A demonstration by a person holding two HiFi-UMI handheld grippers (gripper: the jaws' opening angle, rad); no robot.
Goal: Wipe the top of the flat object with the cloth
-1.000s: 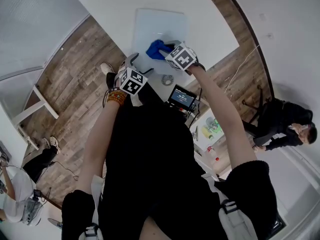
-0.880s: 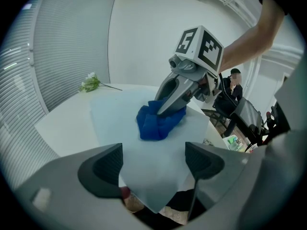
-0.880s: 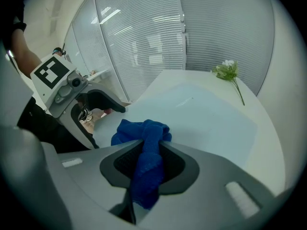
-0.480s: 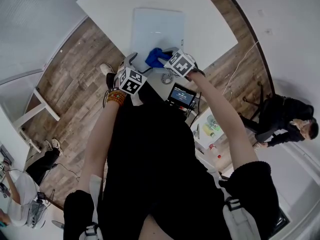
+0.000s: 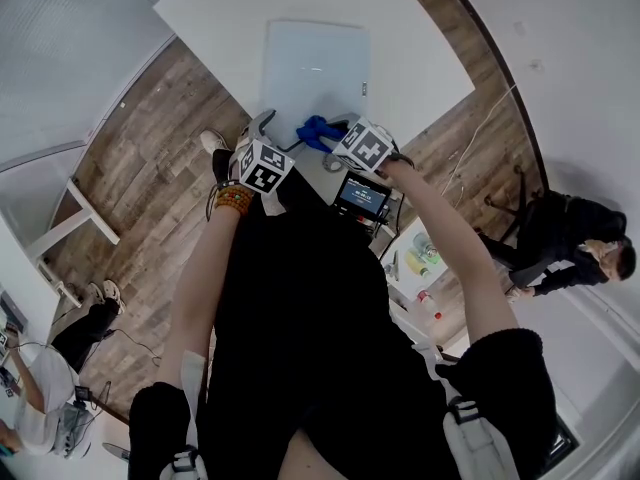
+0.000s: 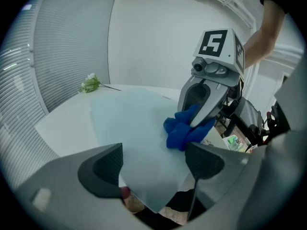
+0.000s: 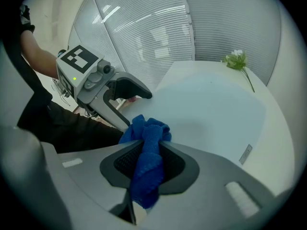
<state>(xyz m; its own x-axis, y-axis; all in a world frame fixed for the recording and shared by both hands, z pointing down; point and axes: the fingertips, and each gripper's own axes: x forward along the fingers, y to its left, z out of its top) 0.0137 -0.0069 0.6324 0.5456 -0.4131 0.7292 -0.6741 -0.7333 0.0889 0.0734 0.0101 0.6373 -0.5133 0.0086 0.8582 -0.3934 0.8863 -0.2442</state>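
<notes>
Grip check from my end: the right gripper [image 7: 147, 163] has its jaws drawn narrow and pinched on the blue cloth [image 7: 149, 139]. A bunched fold of the cloth runs up between the pads and its loose end spills out ahead of the tips. From the head view I see that cloth sitting on the near edge of the pale flat panel [image 5: 315, 63], which lies on the white table [image 5: 220, 18]. The left gripper [image 6: 153, 159] is just beside it, at the panel's near corner. Its jaws stand wide apart with nothing pressed between the pads, and the corner of the panel shows in the gap. I cannot tell whether that gripper touches the panel. The cloth lies ahead and to the right of the left gripper's jaws, clear of them. A flower sprig [image 6: 90, 84] rests at the table's far side.
</notes>
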